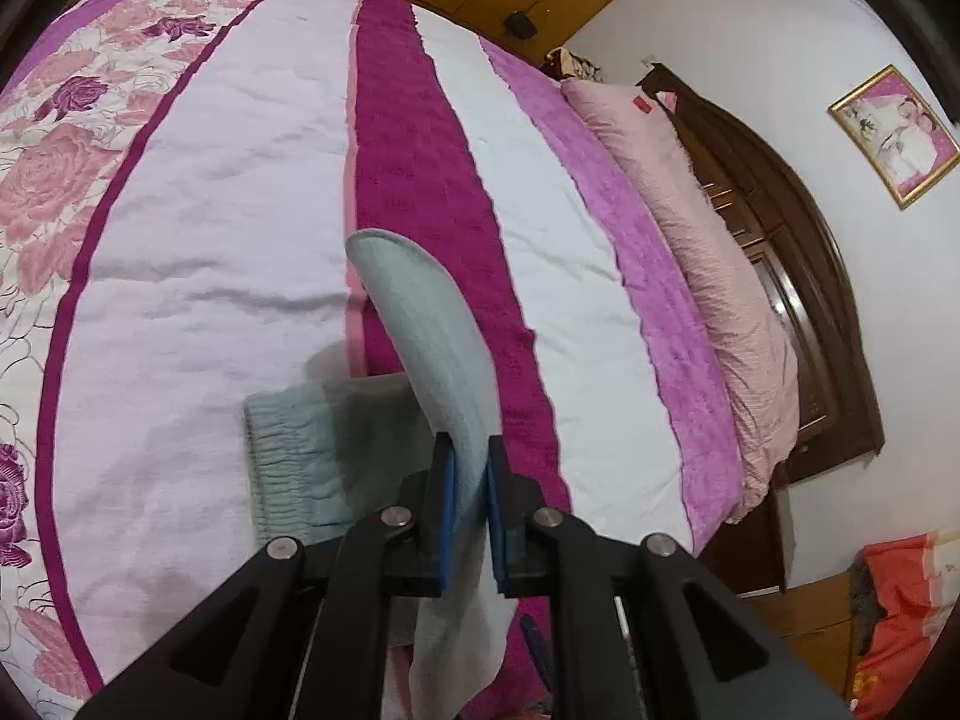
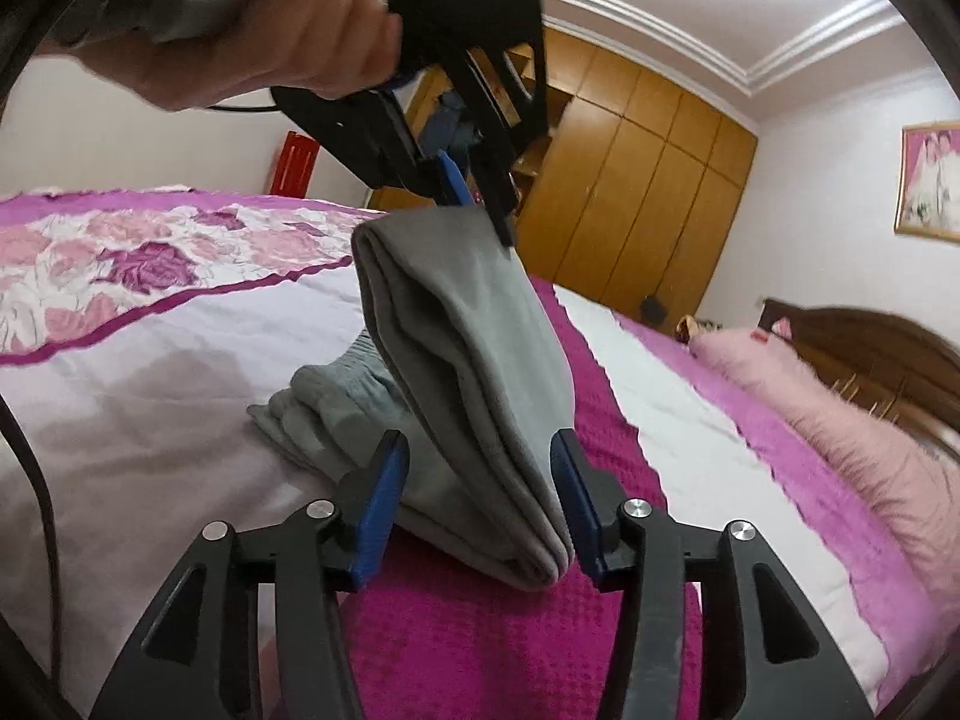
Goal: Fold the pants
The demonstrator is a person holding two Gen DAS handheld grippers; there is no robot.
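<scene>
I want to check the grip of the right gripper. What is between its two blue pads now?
In the right wrist view, the folded end of the grey pants lies between the pads of the right gripper. The jaws stand apart, not pressing it. The left gripper pinches the upper edge.

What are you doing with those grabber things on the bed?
A person is folding grey pants on the bed. The left gripper is clamped on one end of the fabric and holds it up. The right gripper is open around the lower part, not squeezing it. The waistband lies on the bedspread.
</scene>
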